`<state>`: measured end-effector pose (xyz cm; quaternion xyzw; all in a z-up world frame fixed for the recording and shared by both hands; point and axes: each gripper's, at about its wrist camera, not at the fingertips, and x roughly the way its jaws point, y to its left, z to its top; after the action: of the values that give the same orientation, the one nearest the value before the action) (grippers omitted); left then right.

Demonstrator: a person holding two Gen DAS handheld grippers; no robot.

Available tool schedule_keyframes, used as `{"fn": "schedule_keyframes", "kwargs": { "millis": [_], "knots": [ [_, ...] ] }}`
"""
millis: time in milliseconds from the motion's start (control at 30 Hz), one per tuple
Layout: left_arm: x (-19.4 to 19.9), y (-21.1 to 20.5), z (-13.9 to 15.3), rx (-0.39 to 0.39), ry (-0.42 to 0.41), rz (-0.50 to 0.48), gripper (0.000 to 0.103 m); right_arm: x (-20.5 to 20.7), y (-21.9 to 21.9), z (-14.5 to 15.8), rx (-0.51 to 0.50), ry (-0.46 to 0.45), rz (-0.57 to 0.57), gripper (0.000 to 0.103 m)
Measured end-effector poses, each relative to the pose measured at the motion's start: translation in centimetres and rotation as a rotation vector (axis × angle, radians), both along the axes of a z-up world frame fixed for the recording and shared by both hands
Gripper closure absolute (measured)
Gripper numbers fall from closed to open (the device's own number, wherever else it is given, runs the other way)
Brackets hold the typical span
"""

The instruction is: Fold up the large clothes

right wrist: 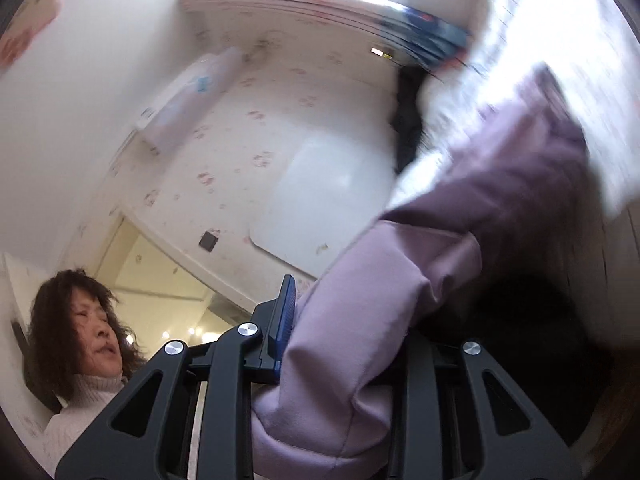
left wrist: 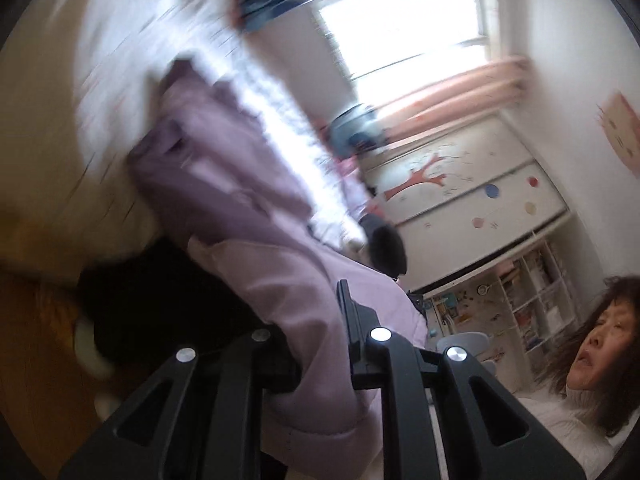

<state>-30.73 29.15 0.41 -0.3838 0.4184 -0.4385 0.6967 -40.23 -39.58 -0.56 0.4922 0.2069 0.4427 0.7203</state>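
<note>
1. Left hand-held gripper [left wrist: 320,344]: clenched on a thick padded fold of the lilac coat [left wrist: 240,184]. The cloth fills the gap between the jaws and runs away from them up and to the left in the left wrist view.
2. Right hand-held gripper [right wrist: 344,344]: likewise clenched on the lilac coat [right wrist: 452,216], with the blue pad [right wrist: 282,320] pressed to one side of the fold. Here the cloth runs up and to the right.
3. Position of the coat: lifted off any surface, it stretches forward from both grippers towards the blurred white bedding [left wrist: 132,60]. A dark part of the garment [left wrist: 160,300] hangs beside the lilac cloth; whether it is lining or trim cannot be told.
4. Governing relation: the long axis of the coat lies roughly along the line each gripper points. Each holds one near corner, so neither hand is nearer than the other.
5. Judged step: carrying or spreading the coat before a fold. The next move probably calls for both hands to travel together, keeping the held edge taut.
6. The person [right wrist: 80,332] stands behind the grippers, near the window [left wrist: 404,20].
</note>
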Motion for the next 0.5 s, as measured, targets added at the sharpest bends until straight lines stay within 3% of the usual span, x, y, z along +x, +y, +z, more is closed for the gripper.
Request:
{"fn": "schedule_keyframes", "kwargs": {
  "millis": [100,167,300,500],
  "knots": [
    [-0.6,1.1,-4.6,-0.032,0.11,0.046,0.087,-1.3,0.6,-4.3,0.071,0.055,0.003,0.076],
    [-0.9,1.3,-5.5,-0.077,0.121,0.075,0.087,-1.6,1.0,-5.0,0.121,0.043,-0.014,0.076],
    [0.3,0.8,-1.6,-0.152,0.03,0.118,0.086,0.2,-0.3,-4.2,0.158,-0.025,-0.027,0.077],
    [6.4,0.3,4.0,-0.24,-0.061,0.203,0.086,6.4,-1.3,2.1,0.139,-0.15,-0.017,0.077]
  ]
}}
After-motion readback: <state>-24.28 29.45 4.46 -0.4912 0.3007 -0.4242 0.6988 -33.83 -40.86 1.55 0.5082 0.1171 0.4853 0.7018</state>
